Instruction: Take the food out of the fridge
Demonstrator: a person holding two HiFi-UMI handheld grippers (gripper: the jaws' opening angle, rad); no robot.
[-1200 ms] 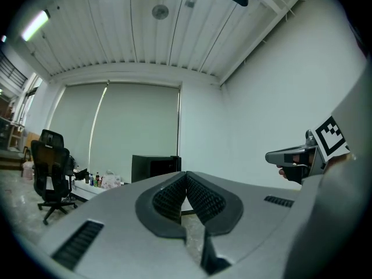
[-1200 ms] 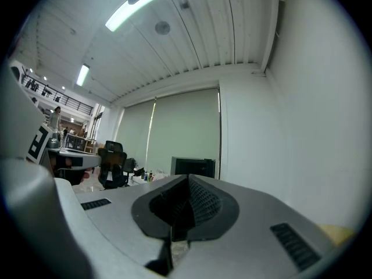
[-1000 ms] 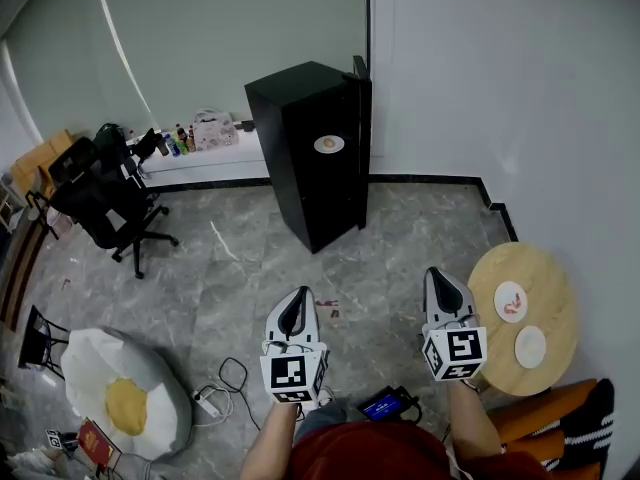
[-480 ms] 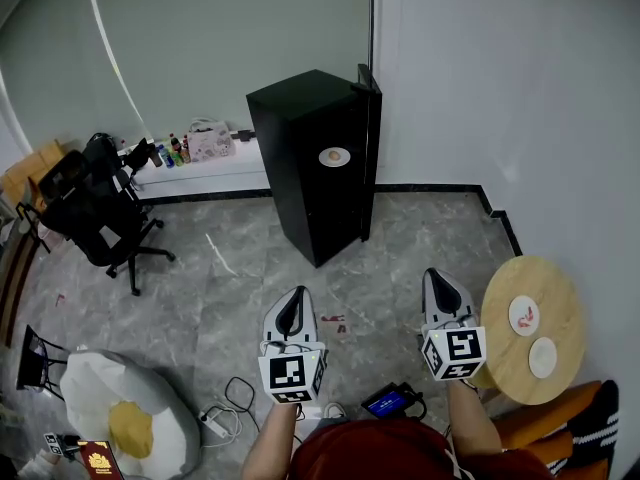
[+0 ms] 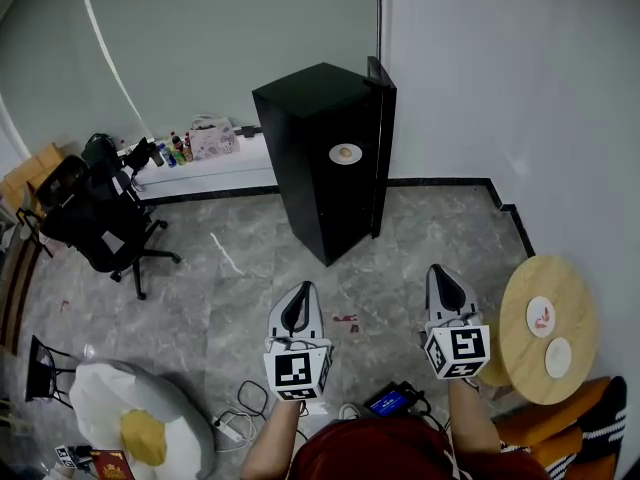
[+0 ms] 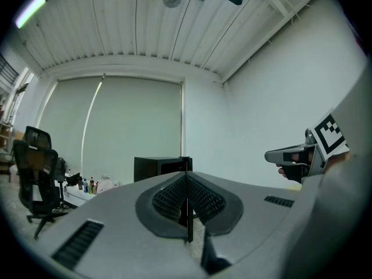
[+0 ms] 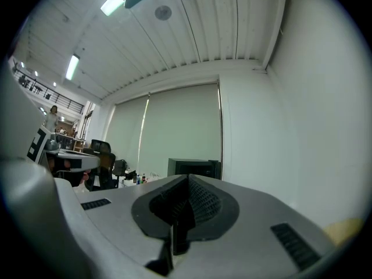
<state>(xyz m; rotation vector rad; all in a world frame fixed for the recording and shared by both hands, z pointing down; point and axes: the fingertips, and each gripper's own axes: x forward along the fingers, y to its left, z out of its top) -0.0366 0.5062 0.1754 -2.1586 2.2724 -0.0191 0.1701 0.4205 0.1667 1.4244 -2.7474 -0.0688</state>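
Observation:
A tall black fridge [image 5: 325, 158] stands against the far wall, its door [image 5: 385, 133] swung aside at its right edge. On its dark front shows a small white plate with something tan on it [image 5: 345, 153]. My left gripper [image 5: 303, 289] and right gripper [image 5: 437, 271] are held level side by side, well short of the fridge, both pointing toward it. Both are shut with nothing between the jaws. In the left gripper view the fridge [image 6: 160, 167] rises just beyond the left gripper's [image 6: 187, 182] closed jaws. The right gripper view shows the fridge [image 7: 195, 167] past the right gripper's [image 7: 187, 182] closed jaws.
A round wooden table [image 5: 575, 368] with two small plates [image 5: 541, 317] stands at the right. A black office chair [image 5: 90, 208] and an egg-shaped beanbag [image 5: 130, 418] are at the left. Cables and a power strip [image 5: 235, 423] lie on the floor near my feet. Bottles [image 5: 180, 146] line a low ledge.
The whole view has shifted toward the fridge: it now looks closer and sits further right, and the round table has slid rightward. Both grippers stay shut and side by side.

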